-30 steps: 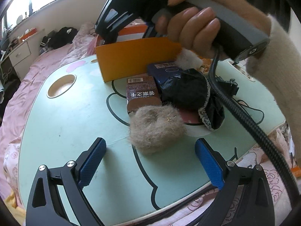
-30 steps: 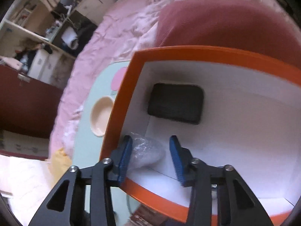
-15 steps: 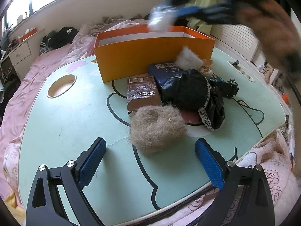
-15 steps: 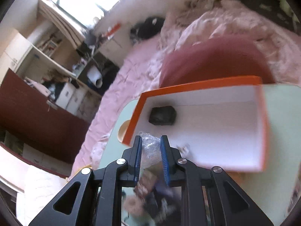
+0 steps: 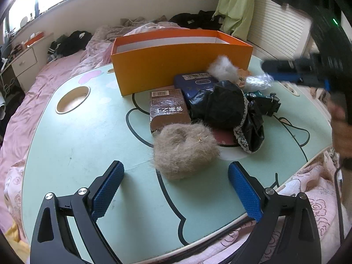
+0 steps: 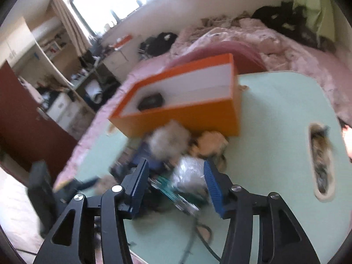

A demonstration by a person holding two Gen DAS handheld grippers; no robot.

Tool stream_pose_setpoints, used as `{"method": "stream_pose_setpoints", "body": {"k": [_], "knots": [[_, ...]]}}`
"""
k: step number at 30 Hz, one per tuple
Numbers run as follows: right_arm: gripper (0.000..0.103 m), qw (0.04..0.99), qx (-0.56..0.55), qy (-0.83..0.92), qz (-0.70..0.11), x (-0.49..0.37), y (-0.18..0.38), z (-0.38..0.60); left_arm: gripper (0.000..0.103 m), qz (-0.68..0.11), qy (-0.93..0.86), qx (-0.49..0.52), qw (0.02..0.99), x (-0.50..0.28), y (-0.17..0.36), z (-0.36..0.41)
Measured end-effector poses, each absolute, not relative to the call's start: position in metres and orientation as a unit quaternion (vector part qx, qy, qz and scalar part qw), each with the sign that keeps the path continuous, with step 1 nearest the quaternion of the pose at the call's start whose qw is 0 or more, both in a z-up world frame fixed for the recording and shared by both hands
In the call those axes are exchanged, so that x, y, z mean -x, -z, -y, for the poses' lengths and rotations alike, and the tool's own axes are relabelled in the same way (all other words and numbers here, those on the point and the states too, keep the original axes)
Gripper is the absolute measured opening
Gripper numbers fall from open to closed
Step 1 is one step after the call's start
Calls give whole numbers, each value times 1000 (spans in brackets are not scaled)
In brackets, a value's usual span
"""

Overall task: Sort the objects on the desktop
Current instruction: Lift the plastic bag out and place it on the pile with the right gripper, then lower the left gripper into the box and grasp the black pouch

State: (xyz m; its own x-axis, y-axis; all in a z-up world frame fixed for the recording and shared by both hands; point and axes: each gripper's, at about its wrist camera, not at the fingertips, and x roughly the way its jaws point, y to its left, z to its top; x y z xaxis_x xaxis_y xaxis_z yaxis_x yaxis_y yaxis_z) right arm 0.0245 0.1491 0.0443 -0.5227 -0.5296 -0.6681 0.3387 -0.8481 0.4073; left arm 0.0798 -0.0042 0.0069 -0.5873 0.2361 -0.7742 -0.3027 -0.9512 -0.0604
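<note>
The left gripper (image 5: 176,187) is spread wide, low over the green table (image 5: 72,154), and it holds nothing. Just ahead of it, between its fingers, sits a brown fluffy ball (image 5: 184,151). Past the ball lies a brown box (image 5: 168,110), and next to that a blue box (image 5: 198,83) partly under a black bag (image 5: 224,105). A white puff (image 5: 222,67) sits further back, touching the orange box (image 5: 180,63) — that one stands open at the far side of the pile. A little toy car (image 5: 264,103) is to the right of the bag.

The right gripper (image 6: 176,176) is blurry. Its fingers are spread apart, and a crinkly clear wrapper (image 6: 189,171) sits between them, up against the right finger (image 6: 214,187). I cannot tell if the wrapper is stuck to that finger or loose. In the left view the wrapper (image 5: 259,80) hangs at the gripper tip, above the pile.

Ahead of the right gripper the orange box has a dark thing (image 6: 151,101) inside — near its left end.
</note>
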Motion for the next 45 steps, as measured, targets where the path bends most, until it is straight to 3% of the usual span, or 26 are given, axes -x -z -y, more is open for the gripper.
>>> {"method": "stream_pose_setpoints", "body": {"k": [1,3,11,14,17,23,25,26,27,33,45], "knots": [[53,248,-411,870,112,-33,-43,-152,95,-38,-890,428,150,-80,-7,5],[66,235,-393,882,107,-52,-43,-157,95,-32,-891,428,150,-80,-7,7],[75,123,-373,920,4,-93,-15,-146,95,12,-891,428,150,-76,-16,24],[95,88,-367,926,-34,-91,-4,-139,95,10,-898,412,154,-72,-37,28],[102,87,-367,925,-49,-89,1,-134,95,0,-909,387,154,-63,-62,30],[103,89,-365,926,-46,-88,3,-138,92,-1,-904,397,157,4,-120,35],[103,89,-364,926,-46,-87,4,-138,69,1,-891,427,156,30,-123,32],[103,89,-364,926,-46,-86,4,-139,61,-2,-879,452,151,51,-121,28],[103,89,-364,926,-46,-87,4,-138,59,-3,-872,467,150,62,-118,24],[103,90,-361,927,-45,-88,2,-136,59,-68,-827,545,117,136,-84,-16],[103,93,-358,928,-44,-90,0,-135,59,-216,-758,606,105,187,-39,-46]]}}
